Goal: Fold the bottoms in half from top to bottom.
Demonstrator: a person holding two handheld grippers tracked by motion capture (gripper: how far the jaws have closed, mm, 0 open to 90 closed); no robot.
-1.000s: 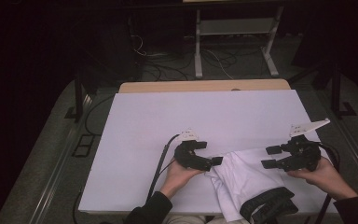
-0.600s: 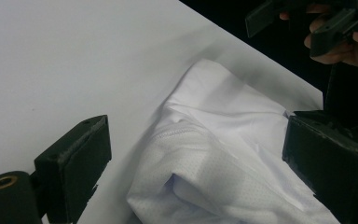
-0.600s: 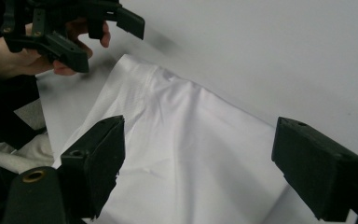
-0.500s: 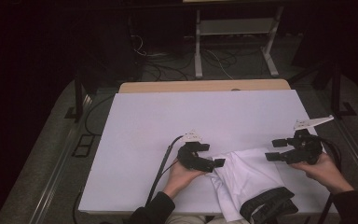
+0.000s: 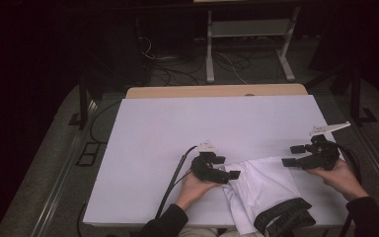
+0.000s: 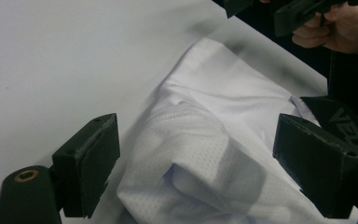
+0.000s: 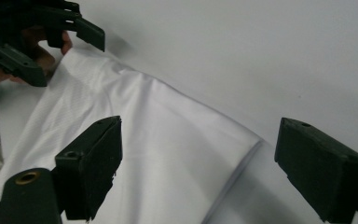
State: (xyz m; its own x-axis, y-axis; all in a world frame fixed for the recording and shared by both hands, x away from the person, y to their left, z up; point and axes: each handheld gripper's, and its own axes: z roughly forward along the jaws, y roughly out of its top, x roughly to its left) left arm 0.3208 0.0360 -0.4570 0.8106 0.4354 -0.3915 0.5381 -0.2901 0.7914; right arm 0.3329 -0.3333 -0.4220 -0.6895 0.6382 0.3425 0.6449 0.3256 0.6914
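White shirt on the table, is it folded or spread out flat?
Partly folded: the white shirt is bunched, with a fold edge showing.

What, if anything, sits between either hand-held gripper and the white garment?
Nothing visible. The left hand-held gripper is open right over the white garment's bunched mesh fold. The right hand-held gripper is open above its smooth edge on the table.

White garment [image 5: 264,190] cut off at the high view's bottom edge, black trim [image 5: 284,219] partly out of frame
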